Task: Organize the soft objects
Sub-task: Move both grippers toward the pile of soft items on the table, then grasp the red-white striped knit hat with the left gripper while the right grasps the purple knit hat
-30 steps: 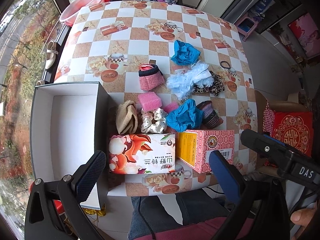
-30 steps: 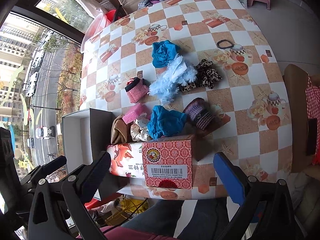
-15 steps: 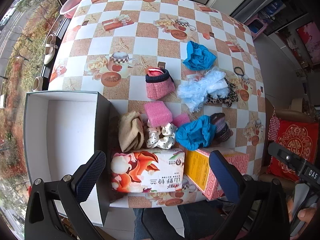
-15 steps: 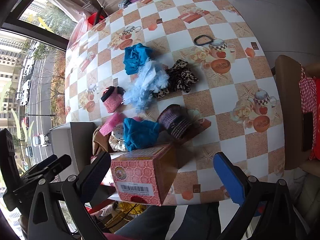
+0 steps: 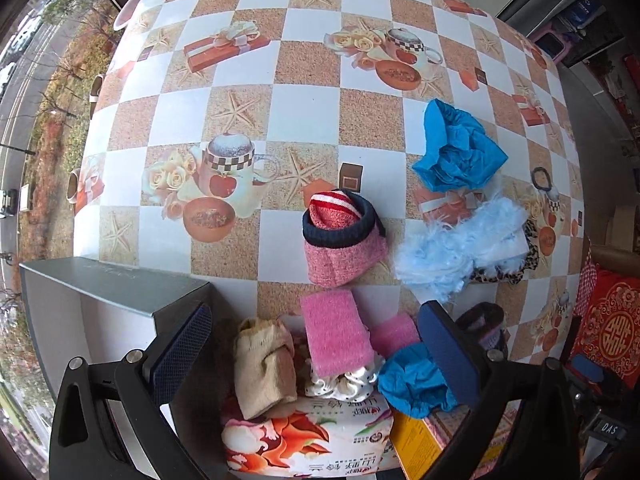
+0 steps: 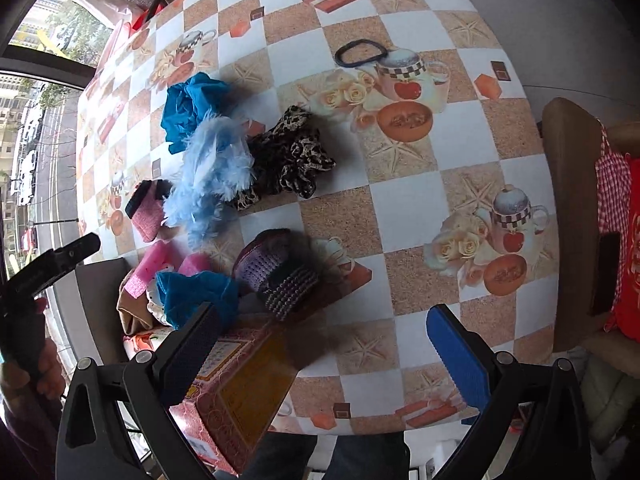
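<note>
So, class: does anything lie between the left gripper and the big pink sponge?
Nothing visible does. The left gripper is open, and the pink sponge lies uncovered between its fingers, resting partly on the polka-dot scrunchie, with the beige sock beside it.

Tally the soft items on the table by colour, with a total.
Blue crumpled cloths: 2
Pink foam sponges: 2
Pink knitted socks: 1
Light-blue feathery puffs: 1
Leopard-print scrunchies: 1
Purple knitted pieces: 1
Beige socks: 1
White dotted scrunchies: 1
Total: 10

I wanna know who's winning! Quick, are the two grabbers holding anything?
Left gripper: open, holding nothing.
Right gripper: open, holding nothing.
</note>
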Action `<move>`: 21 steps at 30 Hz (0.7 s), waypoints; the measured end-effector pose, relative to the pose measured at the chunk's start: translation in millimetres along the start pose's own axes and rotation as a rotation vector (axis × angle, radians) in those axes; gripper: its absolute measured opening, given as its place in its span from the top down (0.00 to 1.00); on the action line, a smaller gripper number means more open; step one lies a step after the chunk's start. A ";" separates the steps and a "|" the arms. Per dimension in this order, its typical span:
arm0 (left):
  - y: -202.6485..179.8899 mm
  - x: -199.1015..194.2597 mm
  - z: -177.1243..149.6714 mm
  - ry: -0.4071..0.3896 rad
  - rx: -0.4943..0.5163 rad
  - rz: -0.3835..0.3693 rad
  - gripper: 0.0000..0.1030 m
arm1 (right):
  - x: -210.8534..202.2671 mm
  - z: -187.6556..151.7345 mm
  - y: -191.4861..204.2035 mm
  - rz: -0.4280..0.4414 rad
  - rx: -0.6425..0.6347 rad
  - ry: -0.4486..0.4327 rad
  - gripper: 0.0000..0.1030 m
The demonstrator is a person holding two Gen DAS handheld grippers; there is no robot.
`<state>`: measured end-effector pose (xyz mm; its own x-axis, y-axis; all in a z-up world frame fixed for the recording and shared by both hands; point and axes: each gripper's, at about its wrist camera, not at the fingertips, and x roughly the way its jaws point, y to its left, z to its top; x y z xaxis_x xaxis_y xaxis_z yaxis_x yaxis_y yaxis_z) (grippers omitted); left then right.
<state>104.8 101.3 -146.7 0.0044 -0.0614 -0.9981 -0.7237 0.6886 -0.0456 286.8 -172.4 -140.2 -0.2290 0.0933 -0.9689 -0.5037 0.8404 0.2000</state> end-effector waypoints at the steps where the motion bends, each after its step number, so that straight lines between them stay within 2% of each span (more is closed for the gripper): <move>1: -0.9 6.7 2.8 0.014 -0.006 0.001 0.00 | 7.4 2.0 1.6 0.010 -0.009 0.016 0.00; 5: -5.4 31.1 14.2 0.050 -0.033 0.002 0.00 | 41.2 11.0 8.0 0.050 -0.022 0.091 0.00; 9: -7.0 48.2 24.4 0.064 -0.060 0.008 0.00 | 66.3 19.4 7.6 0.103 0.023 0.144 0.00; 14: -12.4 66.0 34.3 0.065 -0.046 0.058 0.00 | 84.7 29.5 18.0 0.077 -0.043 0.160 0.00; 16: -15.0 75.7 39.1 0.073 -0.049 0.056 0.00 | 93.6 32.0 20.2 0.066 -0.055 0.179 0.00; 21: -19.0 98.3 47.1 0.109 -0.058 0.064 0.07 | 110.2 32.1 24.8 0.066 -0.074 0.214 0.00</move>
<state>151.5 116.2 -245.9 -0.1156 -0.0992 -0.9883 -0.7587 0.6510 0.0234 275.8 -124.1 -246.7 -0.4304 0.0247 -0.9023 -0.5400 0.7939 0.2794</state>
